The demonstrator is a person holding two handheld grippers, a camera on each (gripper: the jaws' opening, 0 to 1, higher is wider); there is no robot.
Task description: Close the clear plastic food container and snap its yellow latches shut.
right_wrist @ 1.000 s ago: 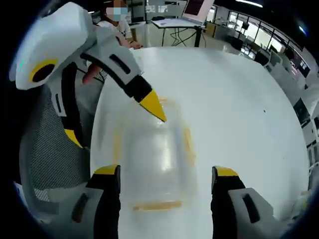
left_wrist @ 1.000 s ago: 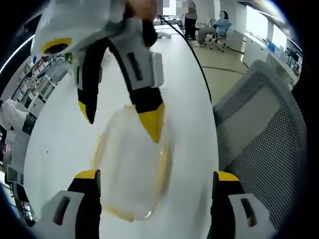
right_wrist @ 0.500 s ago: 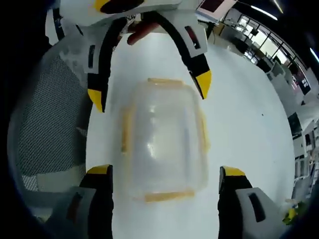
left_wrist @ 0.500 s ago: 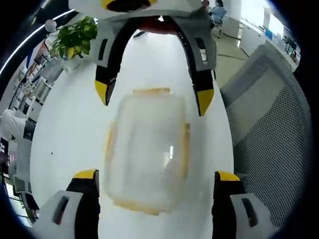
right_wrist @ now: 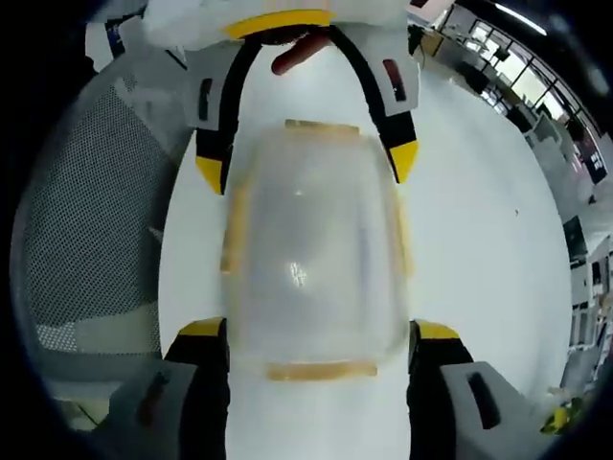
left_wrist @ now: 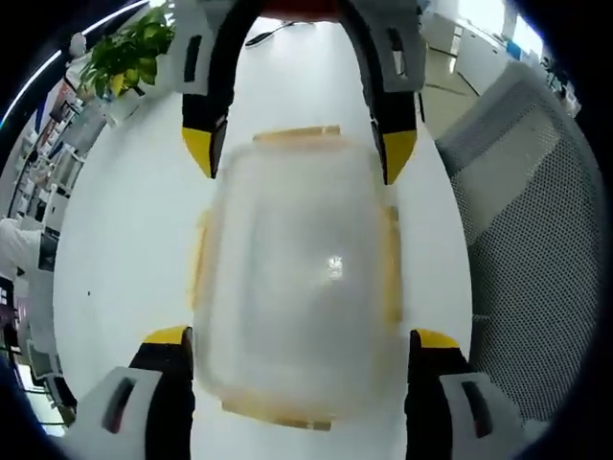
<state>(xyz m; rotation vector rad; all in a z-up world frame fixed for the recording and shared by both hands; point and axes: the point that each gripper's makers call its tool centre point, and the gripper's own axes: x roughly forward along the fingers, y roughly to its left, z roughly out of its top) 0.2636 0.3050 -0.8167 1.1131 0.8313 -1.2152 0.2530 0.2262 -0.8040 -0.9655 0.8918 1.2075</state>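
The clear plastic container (left_wrist: 297,278) lies on the white table (left_wrist: 124,240) with its lid on top and yellow latches (left_wrist: 295,134) along its edges. My left gripper (left_wrist: 302,337) is open, one jaw on either side of the container's near end. Opposite it, my right gripper (left_wrist: 298,153) is open around the far end. In the right gripper view the container (right_wrist: 316,259) sits between my right gripper's (right_wrist: 318,330) jaws, a yellow latch (right_wrist: 321,370) at its near edge. The left gripper (right_wrist: 306,165) straddles the far end. Whether the jaws touch the walls I cannot tell.
A grey mesh chair (left_wrist: 527,249) stands close beside the table edge, also the chair (right_wrist: 96,220) in the right gripper view. A potted plant (left_wrist: 124,62) is at the far end of the table. A person's fingertip (right_wrist: 292,59) shows behind the left gripper.
Both grippers have swung round to face each other and closed in on the container, which now fills more of each view. The container stays on the table.
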